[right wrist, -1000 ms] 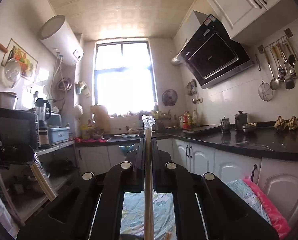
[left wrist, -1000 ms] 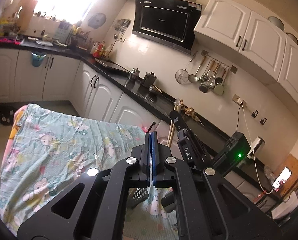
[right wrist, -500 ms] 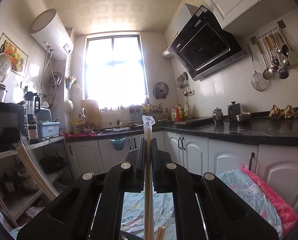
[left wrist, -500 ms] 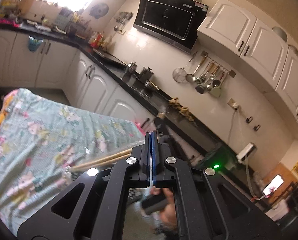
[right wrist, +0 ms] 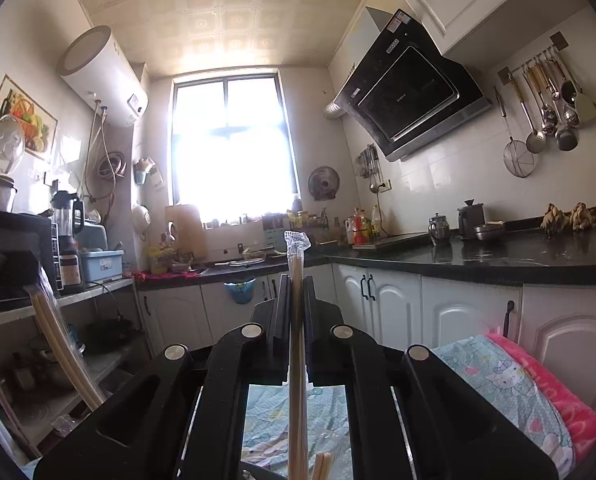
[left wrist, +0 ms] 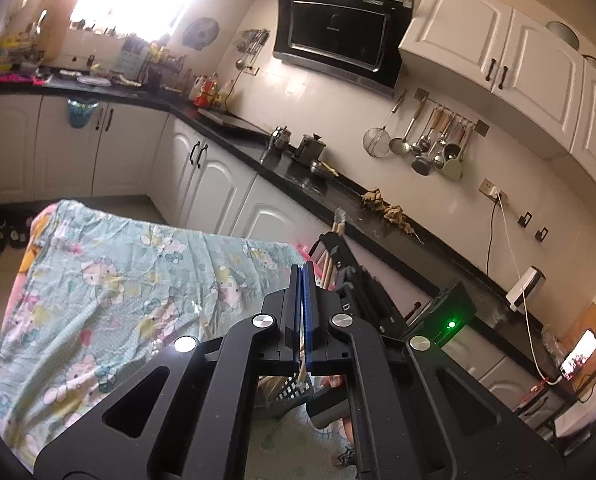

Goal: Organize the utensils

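Wooden chopsticks in a clear plastic sleeve point(right wrist: 297, 300) stand upright between the jaws of the right gripper point(right wrist: 297, 292), which is pinched tight on them, their crimped wrapper tip sticking up toward 12 o'clock and the long axis running straight down past the fingers. At 6 o'clock below them, more bare wooden chopstick ends point(right wrist: 323, 465) poke up, apparently from the dark slotted plastic basket point(left wrist: 294, 389) seen under the left gripper point(left wrist: 302, 300). That left gripper is fully closed on nothing. I judge the right hand the nearer 1; lowering along that vertical axis should drop the wrapped pair in over the pale green cartoon-print cloth point(left wrist: 110, 280).
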Demonstrator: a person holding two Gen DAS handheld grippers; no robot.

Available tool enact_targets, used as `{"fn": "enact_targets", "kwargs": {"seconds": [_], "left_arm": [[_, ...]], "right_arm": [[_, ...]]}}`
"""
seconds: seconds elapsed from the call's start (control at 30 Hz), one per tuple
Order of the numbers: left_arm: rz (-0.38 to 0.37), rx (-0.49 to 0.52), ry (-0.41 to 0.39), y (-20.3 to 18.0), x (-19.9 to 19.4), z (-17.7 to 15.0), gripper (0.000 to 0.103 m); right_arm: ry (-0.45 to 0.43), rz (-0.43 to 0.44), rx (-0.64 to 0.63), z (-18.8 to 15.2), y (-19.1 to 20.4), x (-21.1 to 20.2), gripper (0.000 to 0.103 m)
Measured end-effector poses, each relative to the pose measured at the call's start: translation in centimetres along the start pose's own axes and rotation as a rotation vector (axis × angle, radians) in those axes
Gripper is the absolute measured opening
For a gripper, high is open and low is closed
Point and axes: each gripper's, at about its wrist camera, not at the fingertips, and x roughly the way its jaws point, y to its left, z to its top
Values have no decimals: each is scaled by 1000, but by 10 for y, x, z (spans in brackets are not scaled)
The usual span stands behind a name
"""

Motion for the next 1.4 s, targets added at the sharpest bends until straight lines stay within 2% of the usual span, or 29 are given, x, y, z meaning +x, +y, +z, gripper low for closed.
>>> {"fn": "enact_targets", "kwargs": {"seconds": [0.2, 0.4, 0.6, 0.63, 0.73, 0.83, 0.97, 1.0, 1.03, 1.07, 1.1, 1.17, 1.33, 1.4], "left_arm": [[-6, -39, 26, 15, 12, -13, 0], [-14, -57, 52, 28, 25, -30, 0], [-5, -82, 78, 39, 29, -43, 0], [-4, -85, 80, 40, 29, -45, 0], [10, -94, 90, 44, 29, -49, 0], [25, -103, 99, 48, 27, -55, 0], [48, -95, 97, 49, 19, -59, 0], [51, -95, 94, 49, 17, -60, 4], [59, -93, 91, 49, 14, -62, 13], [64, -91, 90, 50, 11, -63, 19], [75, -90, 87, 51, 8, -64, 26], [88, -85, 75, 51, -1, -65, 27], [131, -67, 40, 47, -23, -67, 54], [156, -48, 27, 44, -34, -69, 62]], "right_arm": [[-13, -20, 5, -6, 0, 5, 6], [-26, -80, -29, -18, 6, 7, 6], [-8, -73, -33, -26, 6, -1, 7], [-5, -67, -34, -28, 5, -4, 8], [-4, -62, -40, -31, 3, -14, 23], [14, -46, -29, -31, 0, -24, 24], [32, -19, -9, -28, -2, -44, 39], [43, -7, -2, -26, -2, -50, 41], [52, 3, 3, -25, -1, -55, 47], [65, 11, 7, -24, -1, -60, 53], [81, 17, 9, -22, -1, -67, 55], [105, 31, 15, -19, 0, -77, 64], [186, 27, 44, -12, 1, -104, 79], [220, 27, 53, -11, 2, -114, 81]]}}
